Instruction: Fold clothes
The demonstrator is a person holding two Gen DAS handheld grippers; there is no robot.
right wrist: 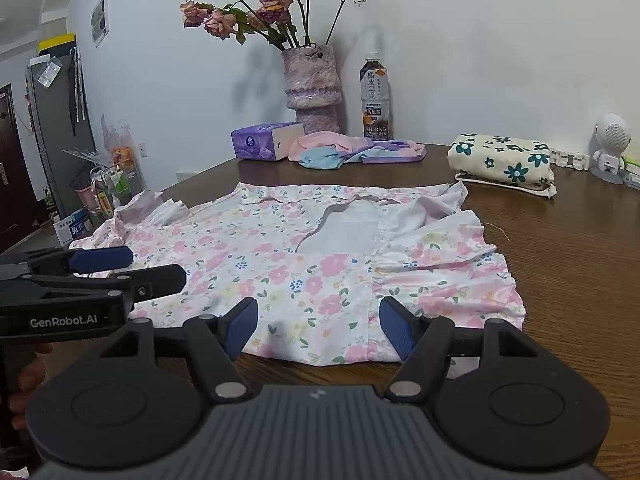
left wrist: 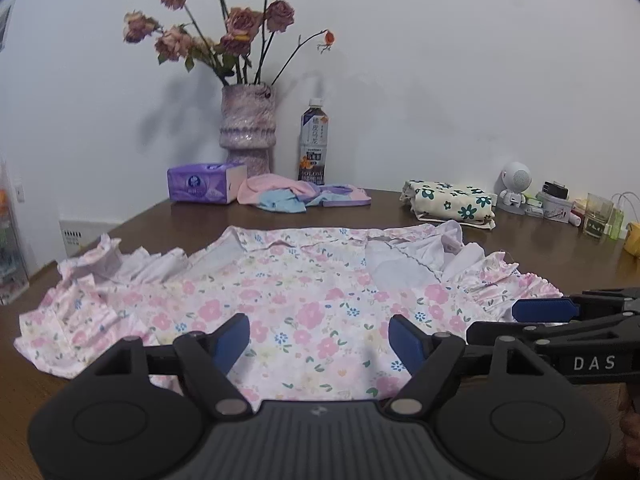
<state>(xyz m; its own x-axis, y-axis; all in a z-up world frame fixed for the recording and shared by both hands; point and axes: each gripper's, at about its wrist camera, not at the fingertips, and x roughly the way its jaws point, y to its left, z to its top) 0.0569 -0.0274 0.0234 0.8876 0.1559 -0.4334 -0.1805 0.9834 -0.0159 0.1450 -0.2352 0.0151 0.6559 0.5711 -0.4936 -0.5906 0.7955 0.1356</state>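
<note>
- The left gripper hangs over the near hem of the floral garment, its blue pads spread wide with nothing between them.
- The right gripper is likewise spread apart and empty, over the near edge of the same garment.
- In each wrist view the other gripper shows from the side just beside it: the right one at the right edge of the left view, the left one at the left edge of the right view, both with fingers parted.
- The garment lies spread flat on the brown tabletop, pink and blue flowers on white, ruffled sleeves out to left and right, its white lining exposed near the far right.
- Beyond it, at the far edge of the tabletop, lies a crumpled pink, blue and purple cloth.
- Left of that cloth sits a purple tissue box.
- Behind stand a vase of dried roses and a tea bottle.
- Far right lies a folded cream cloth with green flowers, a small white robot figure past it.
</note>
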